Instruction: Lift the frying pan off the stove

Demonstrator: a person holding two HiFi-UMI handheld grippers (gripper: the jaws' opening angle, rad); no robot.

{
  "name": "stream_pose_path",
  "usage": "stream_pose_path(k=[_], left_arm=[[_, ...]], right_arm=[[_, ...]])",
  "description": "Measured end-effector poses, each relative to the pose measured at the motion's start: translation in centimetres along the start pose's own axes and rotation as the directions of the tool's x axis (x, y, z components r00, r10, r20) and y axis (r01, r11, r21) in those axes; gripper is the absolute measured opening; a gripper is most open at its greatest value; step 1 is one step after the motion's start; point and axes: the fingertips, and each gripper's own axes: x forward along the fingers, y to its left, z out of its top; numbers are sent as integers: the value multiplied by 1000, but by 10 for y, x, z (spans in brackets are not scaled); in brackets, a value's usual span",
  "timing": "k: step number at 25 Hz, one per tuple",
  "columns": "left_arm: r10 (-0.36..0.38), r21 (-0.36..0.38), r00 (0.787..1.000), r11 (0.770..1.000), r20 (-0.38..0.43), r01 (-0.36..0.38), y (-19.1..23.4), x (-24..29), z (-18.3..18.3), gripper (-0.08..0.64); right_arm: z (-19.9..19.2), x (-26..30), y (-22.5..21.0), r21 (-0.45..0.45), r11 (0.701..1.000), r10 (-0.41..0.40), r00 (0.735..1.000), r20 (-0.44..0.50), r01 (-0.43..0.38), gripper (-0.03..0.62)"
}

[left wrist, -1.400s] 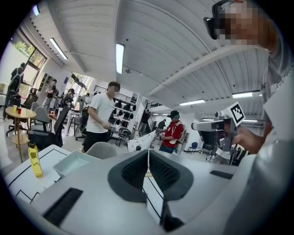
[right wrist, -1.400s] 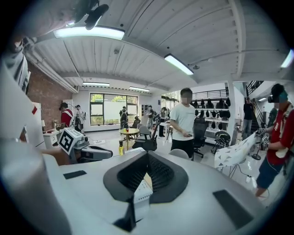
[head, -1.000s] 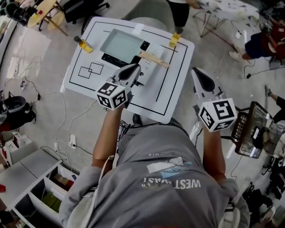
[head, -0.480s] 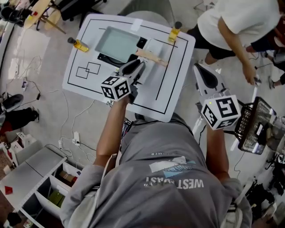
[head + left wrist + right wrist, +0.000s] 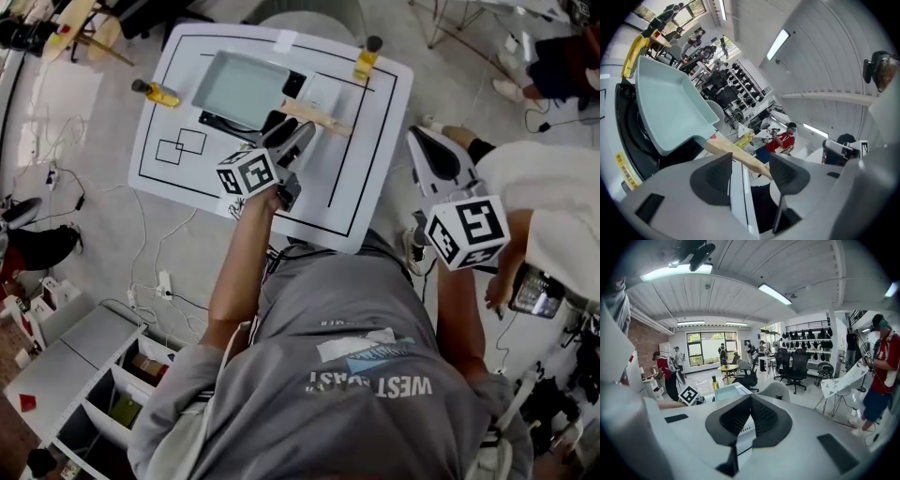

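- The table (image 5: pixel 375 178) is white with black lines. Its near edge runs just ahead of your body and its right edge slants past your right arm. The strip between the handle and that right edge is bare.
- A person (image 5: pixel 548 202) in white stands close on your right, just beyond your right gripper, so you have little room on that side.
- The stove (image 5: pixel 223 123) sits on the far left part of the table, showing black along the pan's near edge.
- The pan (image 5: pixel 239 86) is pale, square and shallow. It rests flat on the stove and is not yet lifted.
- Your left gripper (image 5: pixel 298 141) is over the middle of the table, pointing at the handle. Its jaws have just been opening and now stand well apart. In the left gripper view (image 5: pixel 750 166) the handle's end lies in the gap, with neither pad pressing on it.
- Your right gripper (image 5: pixel 419 139) hangs off the table's right edge, over the floor. Its jaws are closed together with nothing between them (image 5: pixel 750 398).
- The wooden handle (image 5: pixel 323 120) runs from the pan's near right corner out towards the table's middle.
- One yellow bottle (image 5: pixel 161 94) lies left of the stove and another (image 5: pixel 366 61) stands at the far right corner. Both are well clear of the handle.
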Motion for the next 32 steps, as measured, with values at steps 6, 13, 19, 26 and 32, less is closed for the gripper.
stream_pose_path(k=[6,13,19,26,32], left_arm=[[-14,-119,1000,993,2,14,6,18,-6,285],[-9,-217,1000,976,26,14,19,38,-9,304],[-2,-275,999,961,52,16,29,55,-4,302],[12,-296,999,955,42,1,39,66,-2,299],[-21,-356,998,934,58,41,37,71,1,246]], right_arm=[[-2,6,-7,4,1000,-1,1000,-11,1,11],[-14,11,-18,17,1000,1,1000,-27,0,11],[-19,12,-26,29,1000,4,999,-39,-3,11],[-26,16,-26,35,999,14,999,-43,-13,11],[-28,15,-24,36,999,13,999,-45,-11,11]])
